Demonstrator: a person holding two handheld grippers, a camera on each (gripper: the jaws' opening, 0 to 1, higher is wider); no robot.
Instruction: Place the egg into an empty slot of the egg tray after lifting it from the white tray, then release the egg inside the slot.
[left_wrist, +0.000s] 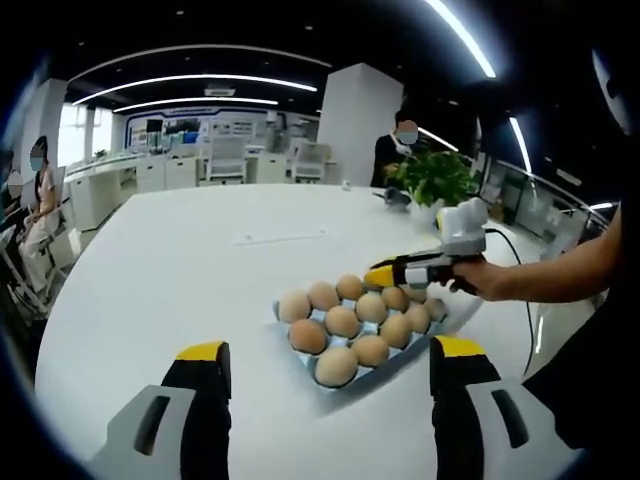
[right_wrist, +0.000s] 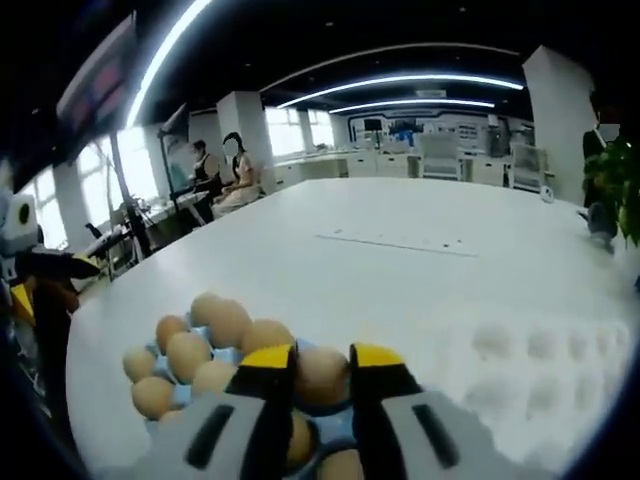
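Eggs (left_wrist: 340, 322) fill a pale blue egg tray (left_wrist: 300, 352) on the white bench (left_wrist: 180, 280). In the left gripper view, the left gripper (left_wrist: 325, 362) hangs wide open and empty before it, while the right gripper (left_wrist: 385, 273) reaches over the tray's far side. In the right gripper view, the right gripper (right_wrist: 320, 358) is closed around one egg (right_wrist: 322, 378) above the tray; the white tray (right_wrist: 540, 385) lies just to the right.

Potted plant (left_wrist: 437, 180) sitting at far edge of white table (left_wrist: 190, 270). Paper strip (left_wrist: 280, 238) lying mid-table. People sitting beyond the table; desks and chairs (left_wrist: 225, 160) standing behind it.
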